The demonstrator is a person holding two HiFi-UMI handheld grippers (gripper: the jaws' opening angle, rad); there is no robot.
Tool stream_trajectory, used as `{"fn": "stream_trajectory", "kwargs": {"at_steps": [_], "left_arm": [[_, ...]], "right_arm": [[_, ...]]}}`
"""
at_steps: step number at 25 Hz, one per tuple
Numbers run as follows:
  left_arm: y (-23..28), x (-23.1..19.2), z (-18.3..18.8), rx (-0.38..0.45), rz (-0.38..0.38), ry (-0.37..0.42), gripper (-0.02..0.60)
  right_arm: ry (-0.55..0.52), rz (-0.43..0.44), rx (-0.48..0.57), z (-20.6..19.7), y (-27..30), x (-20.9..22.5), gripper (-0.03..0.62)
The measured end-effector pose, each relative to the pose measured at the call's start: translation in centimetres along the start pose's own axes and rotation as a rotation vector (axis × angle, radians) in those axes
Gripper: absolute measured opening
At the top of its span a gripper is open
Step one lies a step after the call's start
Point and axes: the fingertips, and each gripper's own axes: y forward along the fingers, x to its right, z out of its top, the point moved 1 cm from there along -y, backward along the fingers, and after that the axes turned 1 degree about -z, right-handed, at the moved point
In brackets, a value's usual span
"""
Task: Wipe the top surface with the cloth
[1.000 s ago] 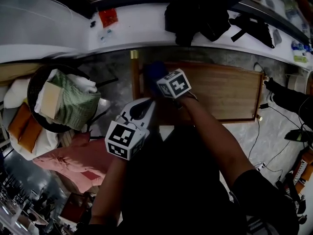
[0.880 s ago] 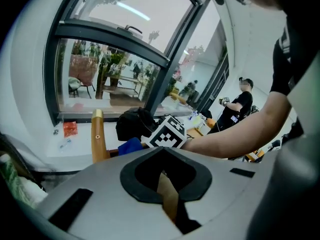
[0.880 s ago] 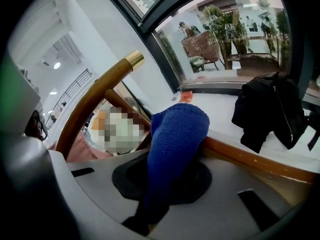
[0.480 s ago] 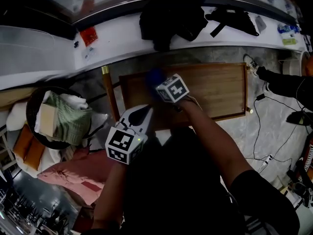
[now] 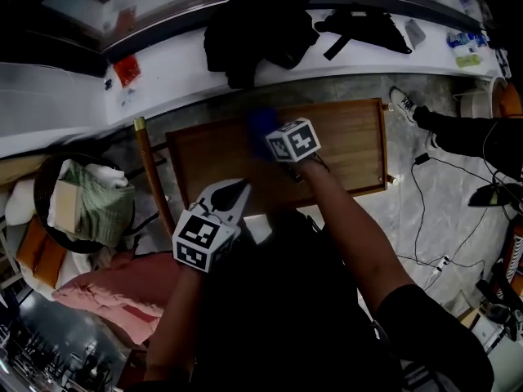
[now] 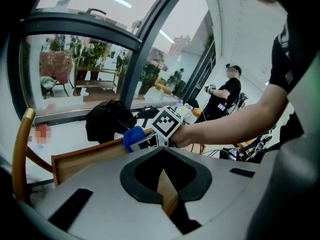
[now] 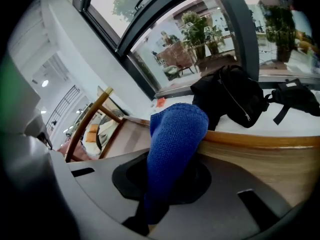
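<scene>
The brown wooden table top [image 5: 351,149] lies below me. My right gripper [image 5: 268,135] is shut on a blue knitted cloth [image 5: 261,127], which rests on the table's far left part. In the right gripper view the cloth [image 7: 175,144] bulges out between the jaws over the wood [image 7: 270,159]. My left gripper [image 5: 238,189] hovers at the table's near edge, jaws together and holding nothing. The left gripper view shows the cloth [image 6: 132,135] and the right gripper's marker cube [image 6: 167,124] ahead of it over the table [image 6: 85,156].
A white ledge behind the table carries a black bag [image 5: 253,23] and a strapped pouch [image 5: 368,23]. A wooden chair post [image 5: 151,170], a round basket of folded cloths [image 5: 82,202] and a pink cushion [image 5: 106,292] are on the left. Cables [image 5: 425,219] and a person's shoe [image 5: 404,103] are on the right.
The right gripper has slid the blue cloth rightward from the table's far left corner toward its middle. The view has shifted, and the left gripper stays by the near edge.
</scene>
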Motion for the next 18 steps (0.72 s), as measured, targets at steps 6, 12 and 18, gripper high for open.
{"fn": "stream_trajectory", "kwargs": {"at_steps": [6,12,18], "left_arm": [[2.8,2.6,1.0,-0.011,-0.026,0.029,0.009],[5.2,5.0,2.0,-0.027,-0.05,0.066,0.009],[6.6,6.7,2.7,-0.034,-0.065,0.091,0.009]], "right_arm": [[0.063,-0.074,0.058,-0.2,-4.0,5.6,0.06],[0.099,-0.155,0.097,-0.5,-8.3,11.8,0.06],[0.108,-0.26,0.105,-0.8,-12.9,17.2,0.06]]}}
